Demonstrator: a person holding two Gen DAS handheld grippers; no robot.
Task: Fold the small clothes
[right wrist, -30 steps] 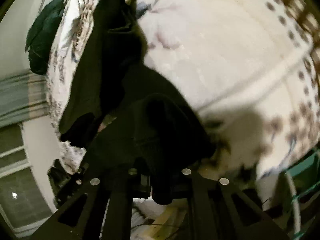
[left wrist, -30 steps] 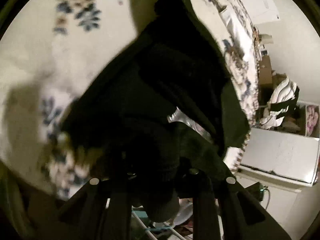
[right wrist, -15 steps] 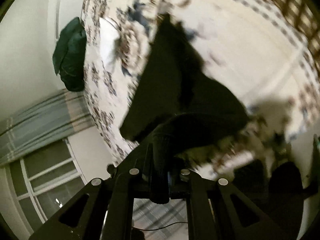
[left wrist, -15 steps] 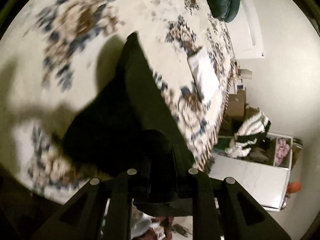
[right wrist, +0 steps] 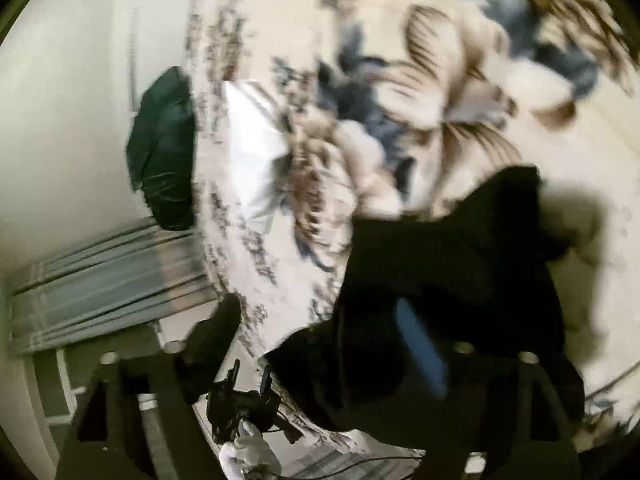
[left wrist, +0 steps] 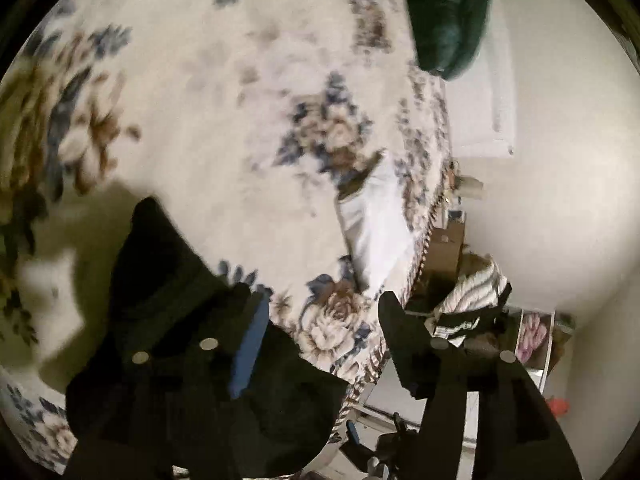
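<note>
A small black garment [left wrist: 168,320] lies folded in a heap on the floral bedspread [left wrist: 240,100] near the bed's edge. It also shows in the right wrist view [right wrist: 460,264]. My left gripper [left wrist: 320,308] is open and empty, with its left finger over the garment's right side and its blue pad showing. My right gripper [right wrist: 320,320] is open and empty, with its right finger over the garment's left side. Both views are blurred by motion.
A dark green cushion [left wrist: 448,16] lies at the far end of the bed, also in the right wrist view [right wrist: 164,152]. A white folded cloth [left wrist: 372,220] lies by the bed's edge. A pile of clothes [left wrist: 472,296] and white furniture stand beside the bed. Grey curtains [right wrist: 100,276] hang at the left.
Both grippers were shut on the black garment and have opened and let it go. The garment now lies on the bedspread, and both grippers have drawn back from it.
</note>
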